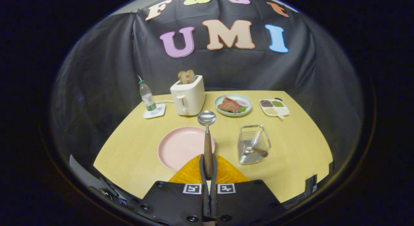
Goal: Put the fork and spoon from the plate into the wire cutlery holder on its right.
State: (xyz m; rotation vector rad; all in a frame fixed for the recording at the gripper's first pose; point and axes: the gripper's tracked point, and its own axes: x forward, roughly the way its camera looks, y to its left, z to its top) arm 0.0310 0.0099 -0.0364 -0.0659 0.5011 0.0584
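Gripper (208,169) pinching one spoon (207,132) by its wooden handle, both fingers pressed on it, bowl upright above the right rim of the one pink plate (181,147). One wire holder (253,144) right of the plate, one wooden-handled utensil, probably the fork (258,151), already leaning in it. Beyond: one toaster (188,95) with two bread slices, one bottle (147,97), one food plate (233,105), one seasoning tray (274,107).
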